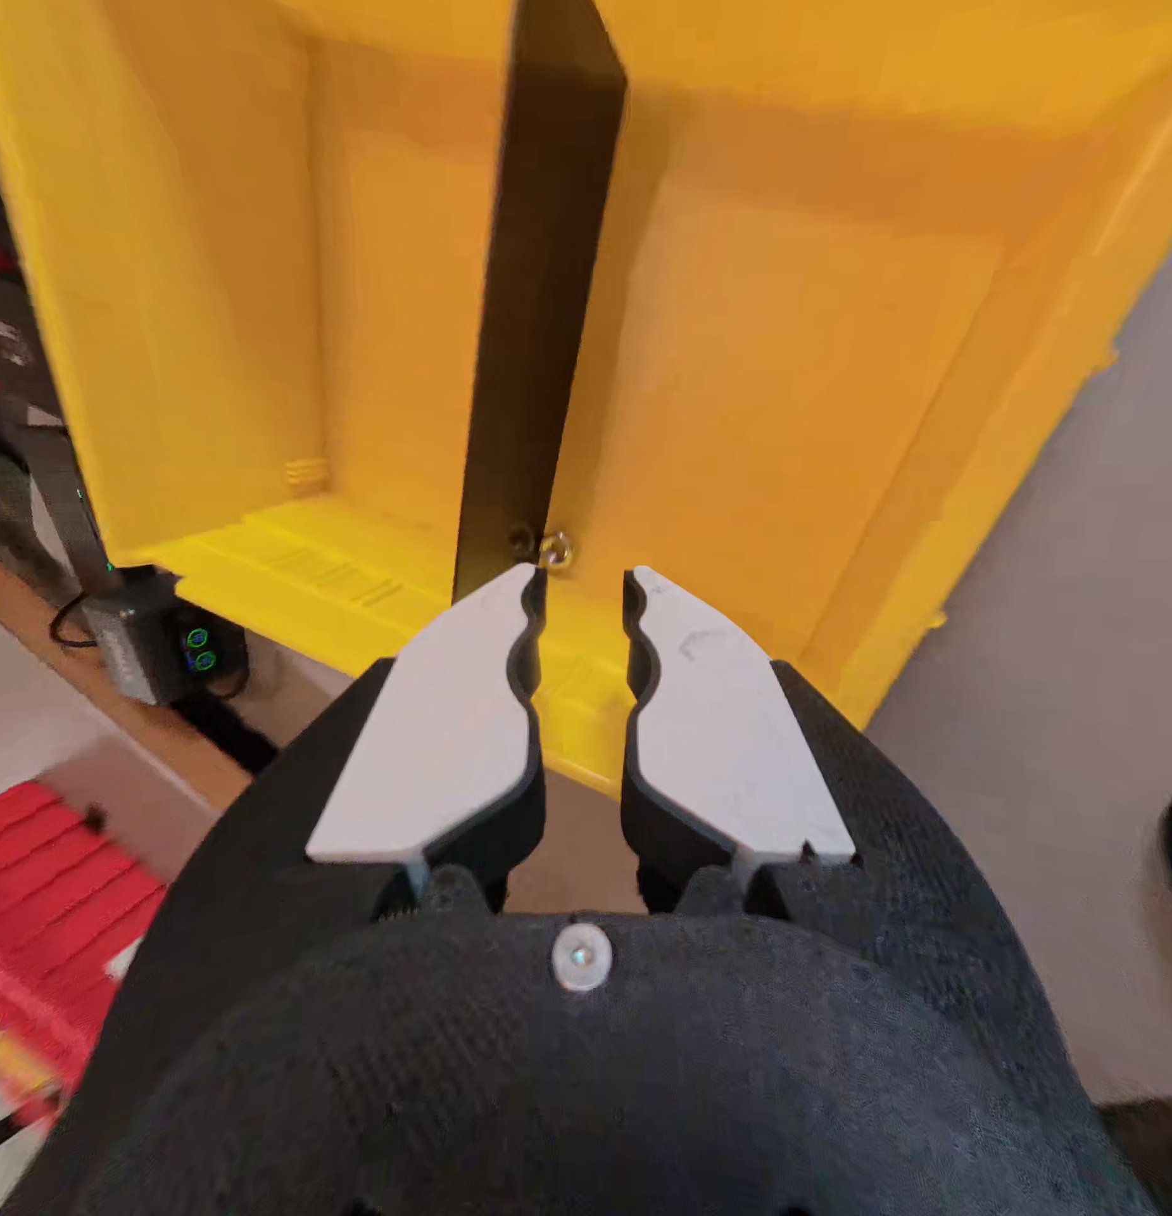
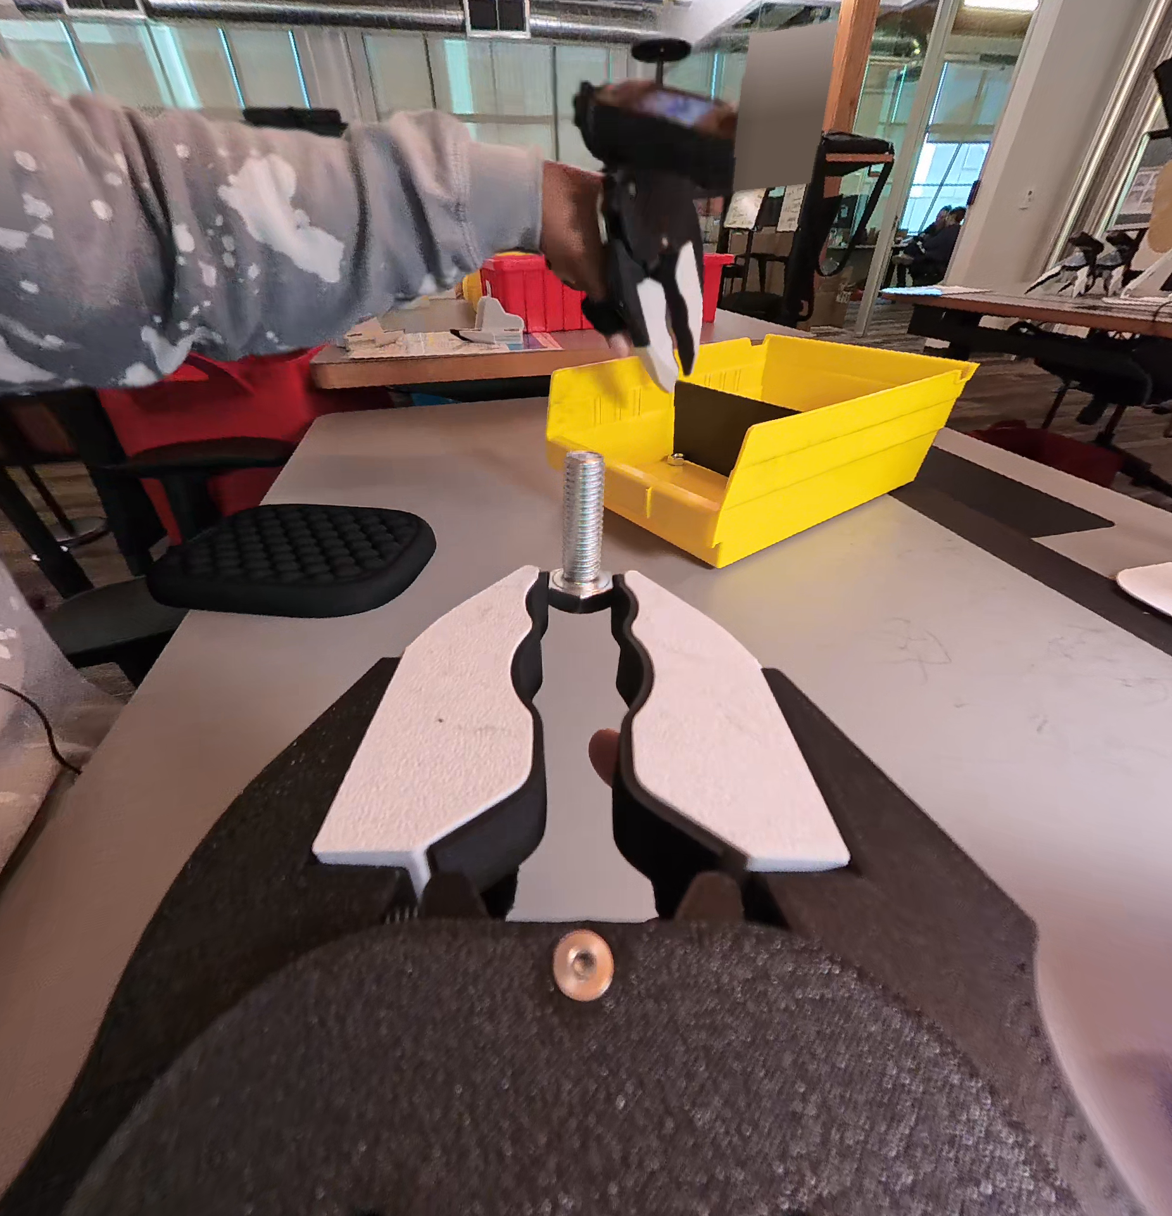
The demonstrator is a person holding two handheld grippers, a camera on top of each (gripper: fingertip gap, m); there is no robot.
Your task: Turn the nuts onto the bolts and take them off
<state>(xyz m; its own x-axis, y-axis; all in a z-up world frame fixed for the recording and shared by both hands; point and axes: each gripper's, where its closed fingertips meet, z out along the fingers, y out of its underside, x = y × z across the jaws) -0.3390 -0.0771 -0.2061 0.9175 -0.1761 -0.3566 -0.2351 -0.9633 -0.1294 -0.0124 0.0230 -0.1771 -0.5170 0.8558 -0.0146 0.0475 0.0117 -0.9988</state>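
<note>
My right gripper (image 2: 580,582) is shut on the hex head of a silver bolt (image 2: 583,516), which stands upright with its thread pointing up above the grey table (image 2: 866,658). A small brass nut (image 1: 557,547) lies on the floor of the yellow bin (image 1: 800,395), beside its black divider (image 1: 543,316); it also shows in the right wrist view (image 2: 675,459). My left gripper (image 1: 583,576) is open and empty, pointing down into the bin just above the nut. It shows in the right wrist view (image 2: 672,355) over the bin's (image 2: 800,487) back edge, held by a person's hand.
A black textured pad (image 2: 293,559) sits at the table's left edge. A red bin (image 2: 537,289) and papers lie on a farther table. A white object (image 2: 1162,592) sits at the right edge. Red items (image 1: 50,875) and a grey device with cables (image 1: 149,651) lie left of the bin. The tips of one gripper are about 35 centimeters away from the tips of the other. The small brass nut (image 1: 557,547) lies some 10 centimeters from my left tips, 40 centimeters from my right tips. Look for it in the right wrist view (image 2: 680,460) too.
</note>
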